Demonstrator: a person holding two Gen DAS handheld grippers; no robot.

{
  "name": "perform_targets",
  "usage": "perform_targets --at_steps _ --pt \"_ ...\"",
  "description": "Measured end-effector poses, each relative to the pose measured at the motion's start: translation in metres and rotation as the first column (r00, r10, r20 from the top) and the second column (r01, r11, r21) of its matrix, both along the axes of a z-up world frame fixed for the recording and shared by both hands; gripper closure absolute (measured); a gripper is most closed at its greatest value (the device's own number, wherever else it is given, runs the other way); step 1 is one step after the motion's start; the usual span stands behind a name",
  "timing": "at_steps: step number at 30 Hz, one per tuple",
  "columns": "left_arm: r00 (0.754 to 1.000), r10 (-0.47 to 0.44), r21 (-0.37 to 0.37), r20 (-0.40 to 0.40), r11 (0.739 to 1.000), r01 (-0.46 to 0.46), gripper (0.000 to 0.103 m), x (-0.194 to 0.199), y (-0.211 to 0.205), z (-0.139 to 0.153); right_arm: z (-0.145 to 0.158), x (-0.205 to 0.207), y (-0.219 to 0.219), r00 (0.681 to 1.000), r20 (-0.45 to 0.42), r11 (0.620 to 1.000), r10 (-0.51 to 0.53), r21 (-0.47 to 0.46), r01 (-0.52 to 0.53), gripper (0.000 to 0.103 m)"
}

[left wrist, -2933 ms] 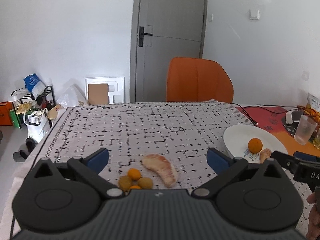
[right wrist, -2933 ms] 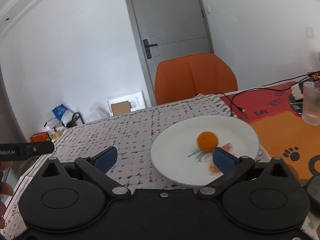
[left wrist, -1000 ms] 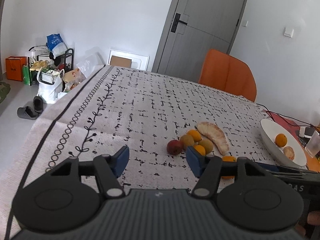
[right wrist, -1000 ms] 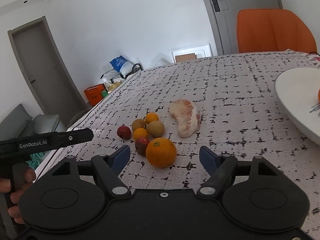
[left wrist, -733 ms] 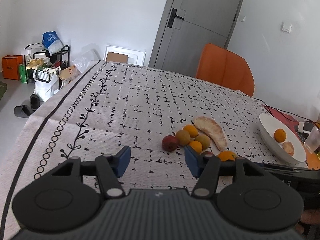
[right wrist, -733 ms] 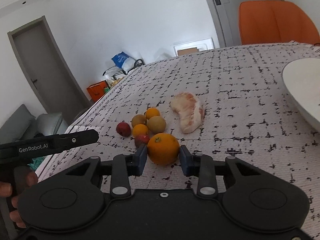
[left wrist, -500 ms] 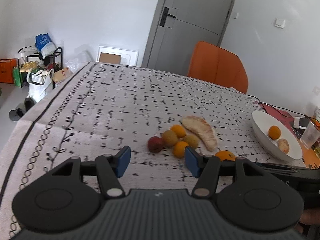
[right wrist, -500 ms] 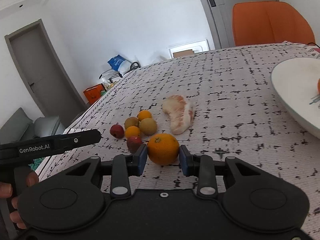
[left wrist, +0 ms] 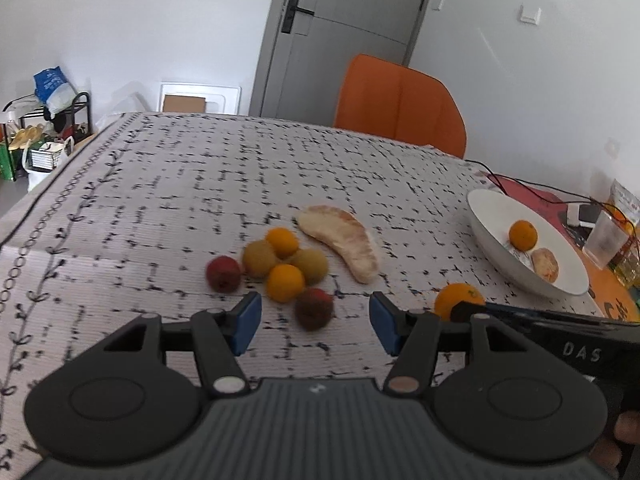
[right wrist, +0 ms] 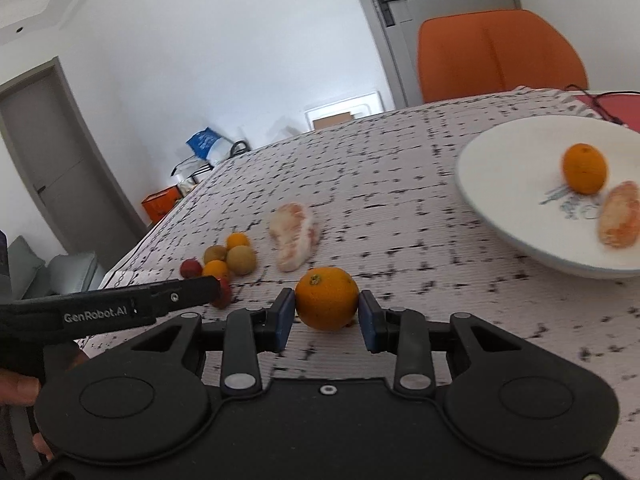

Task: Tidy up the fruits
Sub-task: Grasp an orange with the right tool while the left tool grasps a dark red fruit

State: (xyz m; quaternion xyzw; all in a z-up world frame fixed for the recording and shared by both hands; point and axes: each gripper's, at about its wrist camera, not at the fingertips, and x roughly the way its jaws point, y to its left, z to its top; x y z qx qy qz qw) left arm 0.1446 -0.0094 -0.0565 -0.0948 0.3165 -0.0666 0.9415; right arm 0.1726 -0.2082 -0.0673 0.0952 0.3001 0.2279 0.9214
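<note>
A: Status of the white plate (right wrist: 500, 160)?

B: Two items on it: one orange (right wrist: 584, 168) and one peeled pomelo segment (right wrist: 618, 221), lying just beside each other near the middle. The plate sits at the right side of the patterned tablecloth (left wrist: 168, 184).

A: And in transit?

B: The right gripper (right wrist: 327, 315) pinches a larger orange (right wrist: 327, 298) between its blue pads, one pad pressed on each side. The fruit appears to be off the cloth, though I cannot confirm the clearance. It is near the plate but not yet over it.

A: Left gripper (left wrist: 315, 322)?

B: Fingers spread, nothing between them. It hovers just short of the dark red fruit (left wrist: 314, 309) at the near edge of the pile.

A: Remaining on the cloth?

B: Another red fruit (left wrist: 223, 273), two small oranges (left wrist: 285, 282), two yellow-green round fruits (left wrist: 260, 258), all clustered and touching, plus a long pomelo segment (left wrist: 343, 241) just beside the cluster.

A: Estimate?

B: Judged roughly a quarter done: two placed, one held, seven still to move, assuming the plate is the destination for all.
</note>
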Motion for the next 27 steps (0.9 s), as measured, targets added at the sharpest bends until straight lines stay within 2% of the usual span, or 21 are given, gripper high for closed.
perform_targets --at_steps 1,3,4,5,7,10,27 --pt "1.0 0.006 0.009 -0.001 1.0 -0.006 0.046 0.002 -0.003 -0.001 0.0 0.0 -0.003 1.0 0.0 1.0 -0.008 0.0 0.008 0.07" --pt "0.999 0.024 0.026 -0.026 0.999 -0.023 0.063 0.008 -0.007 -0.008 0.0 0.002 -0.007 1.0 0.002 1.0 -0.021 0.002 0.021 0.07" --pt "0.998 0.036 0.024 -0.047 0.999 -0.035 0.075 0.011 -0.008 -0.011 0.0 0.002 -0.01 1.0 0.003 1.0 -0.027 0.003 0.027 0.07" --pt "0.998 0.05 0.027 -0.035 0.998 -0.049 0.081 0.01 -0.008 -0.009 0.001 0.002 -0.012 1.0 0.004 1.0 -0.031 0.005 0.031 0.07" --pt "0.998 0.042 0.01 -0.045 0.999 -0.042 0.082 0.011 -0.008 -0.007 0.002 0.0 -0.017 0.999 0.009 0.999 -0.039 0.013 0.039 0.07" --pt "0.999 0.035 0.037 -0.021 0.999 -0.034 0.081 0.007 -0.013 0.001 0.003 0.0 -0.023 0.999 0.014 0.999 -0.047 0.025 0.047 0.07" --pt "0.998 -0.047 0.06 0.05 0.997 0.044 0.081 0.012 -0.05 0.029 0.02 -0.006 -0.066 0.989 0.073 0.99 -0.125 0.081 0.119 0.07"
